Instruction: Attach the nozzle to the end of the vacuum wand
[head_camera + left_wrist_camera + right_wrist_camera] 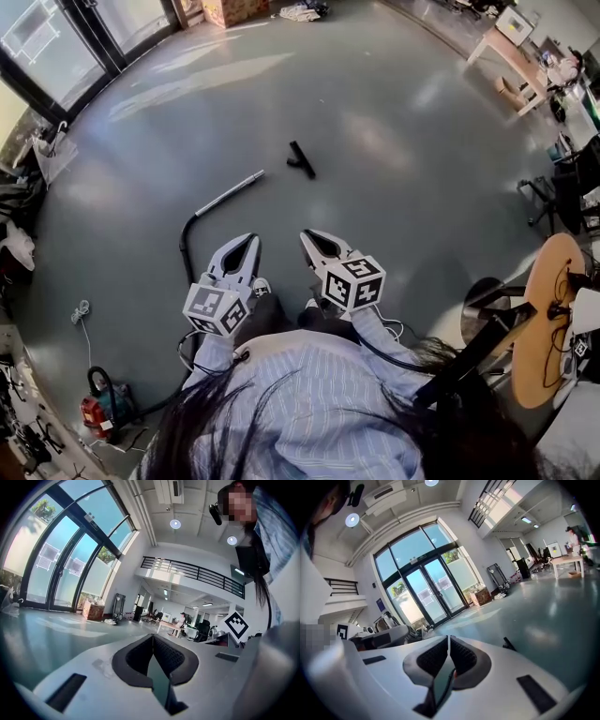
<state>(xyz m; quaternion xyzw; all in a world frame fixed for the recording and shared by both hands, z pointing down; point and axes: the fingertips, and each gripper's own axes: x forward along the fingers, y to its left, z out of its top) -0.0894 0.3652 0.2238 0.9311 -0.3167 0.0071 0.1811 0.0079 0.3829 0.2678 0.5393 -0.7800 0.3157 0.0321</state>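
I have both claws out in front of me over a wide grey floor (394, 141). The left gripper (251, 240) and the right gripper (307, 238) sit side by side, a little apart. Their own cameras show each pair of jaws pressed together at the tips with nothing between them: left gripper (153, 638), right gripper (448, 640).

The nozzle (301, 159) is a small black piece lying by itself on the floor ahead of the grippers, well apart from both. The wand (230, 194) is a silver tube lying flat to the nozzle's left, with its free end pointing towards the nozzle but not touching it. Its near end runs into a black hose (185, 246), which curves back past my left side to the red vacuum (101, 411) at the lower left.

Bare floor surrounds the nozzle and the wand's free end on every side. The room closes in only at the edges:

- glass doors (56, 42) at the upper left, with clutter below them along the left wall
- a desk (506, 52) at the upper right
- a round wooden table (548, 323) close on my right

The one container I can pick out is a cardboard box (234, 9) at the far edge. I cannot tell what is in it.
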